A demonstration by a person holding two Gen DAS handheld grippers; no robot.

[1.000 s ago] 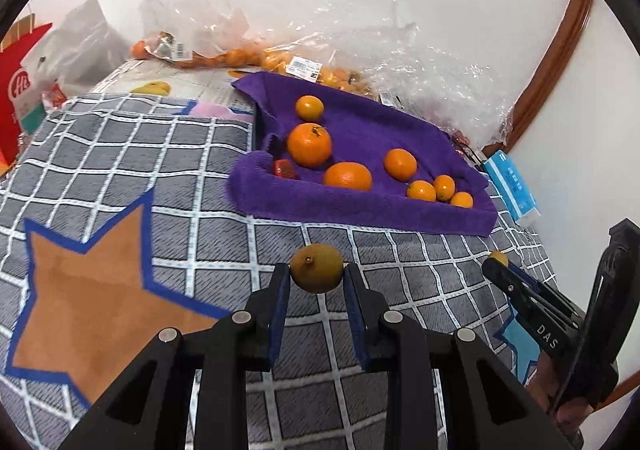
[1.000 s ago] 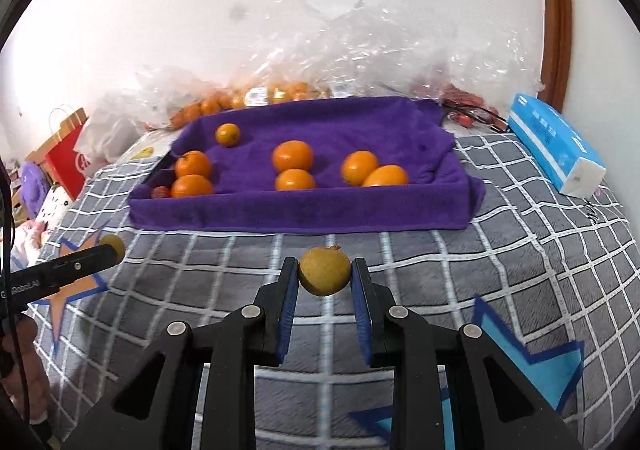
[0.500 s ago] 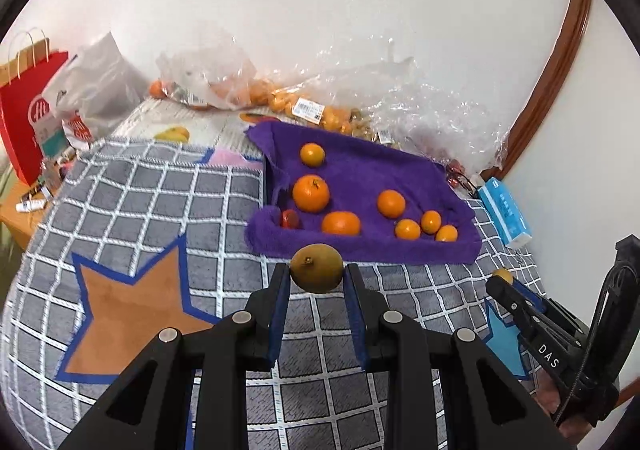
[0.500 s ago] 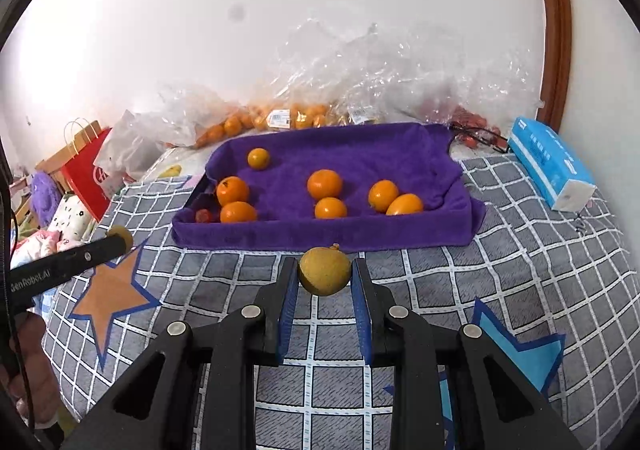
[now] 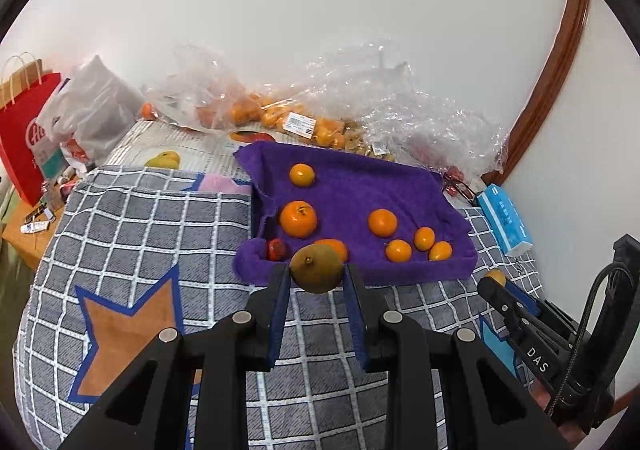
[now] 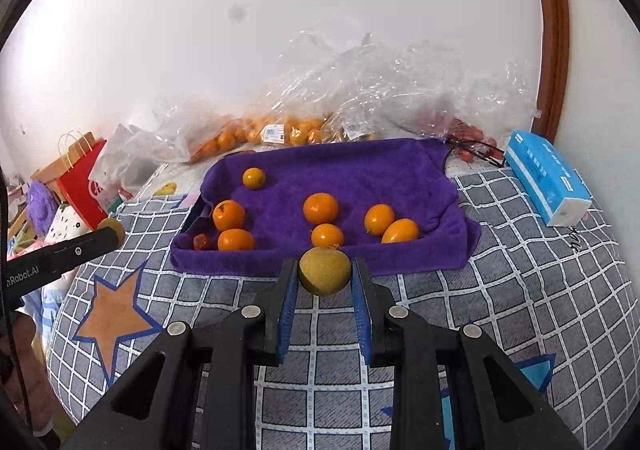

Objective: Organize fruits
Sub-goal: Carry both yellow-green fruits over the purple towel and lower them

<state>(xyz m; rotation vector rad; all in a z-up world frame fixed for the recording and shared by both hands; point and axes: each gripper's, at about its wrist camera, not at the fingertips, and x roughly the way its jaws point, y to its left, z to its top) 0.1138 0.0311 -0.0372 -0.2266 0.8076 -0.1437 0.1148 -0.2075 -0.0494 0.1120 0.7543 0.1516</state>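
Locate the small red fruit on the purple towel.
The small red fruit sits in the purple towel's near-left corner in the right wrist view, just left of an orange by the front fold.

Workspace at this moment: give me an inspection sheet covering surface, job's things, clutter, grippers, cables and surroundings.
Surface: grey checked bedspread with star patches.
Job's things: purple towel holding seven oranges and one small red fruit.
Clutter: plastic bags of fruit behind the towel, blue tissue pack, red paper bag.
Grippers: left gripper shut on a yellow-brown fruit; right gripper shut on a second yellow-brown fruit.
Cables: black cable on the right gripper.
Surroundings: white wall, wooden trim.
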